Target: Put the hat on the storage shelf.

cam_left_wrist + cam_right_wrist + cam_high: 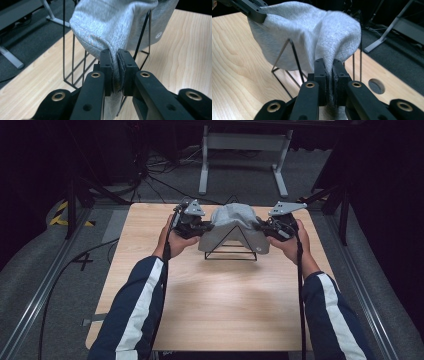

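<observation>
A grey cloth (232,222) is draped over a black wire rack (231,249) at the far middle of the wooden table (215,300). My left gripper (206,226) is shut on the cloth's left edge, and the fabric (112,30) is pinched between its jaws (117,65). On the other side, my right gripper (261,226) is shut on the cloth's right edge. In the right gripper view the cloth (312,35) hangs over the rack's wires (294,55) and runs down into that gripper (329,72). The left gripper (249,7) shows at that view's upper left.
A round hole (376,86) is cut in the tabletop near the right gripper. Metal rails (45,290) run along both sides of the table. A grey stand's legs (240,160) and cables (160,180) lie on the floor beyond the table's far edge.
</observation>
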Tool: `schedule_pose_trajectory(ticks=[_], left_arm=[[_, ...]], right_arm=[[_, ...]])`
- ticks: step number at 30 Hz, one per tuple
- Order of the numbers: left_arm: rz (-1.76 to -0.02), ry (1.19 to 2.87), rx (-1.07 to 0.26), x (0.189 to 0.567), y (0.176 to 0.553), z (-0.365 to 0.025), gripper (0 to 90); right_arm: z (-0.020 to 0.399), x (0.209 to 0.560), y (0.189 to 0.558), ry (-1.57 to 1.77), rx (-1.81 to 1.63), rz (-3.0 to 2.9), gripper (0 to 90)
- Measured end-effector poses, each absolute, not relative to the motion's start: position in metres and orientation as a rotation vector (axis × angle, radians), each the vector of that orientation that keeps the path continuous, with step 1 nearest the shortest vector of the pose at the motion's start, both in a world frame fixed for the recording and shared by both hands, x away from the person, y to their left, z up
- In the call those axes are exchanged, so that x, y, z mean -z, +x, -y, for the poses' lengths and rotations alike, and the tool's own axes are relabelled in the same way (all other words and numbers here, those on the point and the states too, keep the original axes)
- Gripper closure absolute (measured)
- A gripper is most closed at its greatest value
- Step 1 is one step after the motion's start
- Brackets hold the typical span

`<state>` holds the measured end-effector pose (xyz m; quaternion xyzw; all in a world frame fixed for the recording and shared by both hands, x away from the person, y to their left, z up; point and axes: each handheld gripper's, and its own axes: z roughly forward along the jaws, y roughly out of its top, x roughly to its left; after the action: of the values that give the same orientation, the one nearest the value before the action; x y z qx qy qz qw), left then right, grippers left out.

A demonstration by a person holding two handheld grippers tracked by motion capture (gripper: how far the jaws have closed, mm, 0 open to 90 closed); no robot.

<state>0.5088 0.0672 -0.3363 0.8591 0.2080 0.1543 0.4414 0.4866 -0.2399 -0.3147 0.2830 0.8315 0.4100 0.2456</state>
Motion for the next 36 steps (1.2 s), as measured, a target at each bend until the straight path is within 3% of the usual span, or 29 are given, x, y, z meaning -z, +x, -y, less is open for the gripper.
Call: schedule_pose_trajectory(ticks=[10,22,27,29,31,36], left_arm=[[-0.531,2.126,-0.373,0.355,0.508,-0.061,83.0],[-0.500,2.097,-0.459,0.341,0.497,-0.071,81.9],[-0.555,2.091,-0.422,0.359,0.502,-0.068,67.5],[-0.600,2.077,-0.407,0.367,0.503,-0.070,57.4],[-0.614,2.071,-0.379,0.373,0.504,-0.071,55.1],[-0.639,2.094,-0.328,0.393,0.504,-0.071,47.4]], right_arm=[[0.235,0.342,0.491,0.805,-1.117,-2.298,84.8],[0.244,0.329,0.473,0.741,-1.160,-2.244,84.0],[0.244,0.344,0.480,0.808,-1.140,-2.229,74.3],[0.247,0.350,0.481,0.834,-1.142,-2.222,66.7],[0.250,0.353,0.481,0.857,-1.150,-2.226,66.8],[0.260,0.372,0.480,0.915,-1.202,-2.263,54.5]])
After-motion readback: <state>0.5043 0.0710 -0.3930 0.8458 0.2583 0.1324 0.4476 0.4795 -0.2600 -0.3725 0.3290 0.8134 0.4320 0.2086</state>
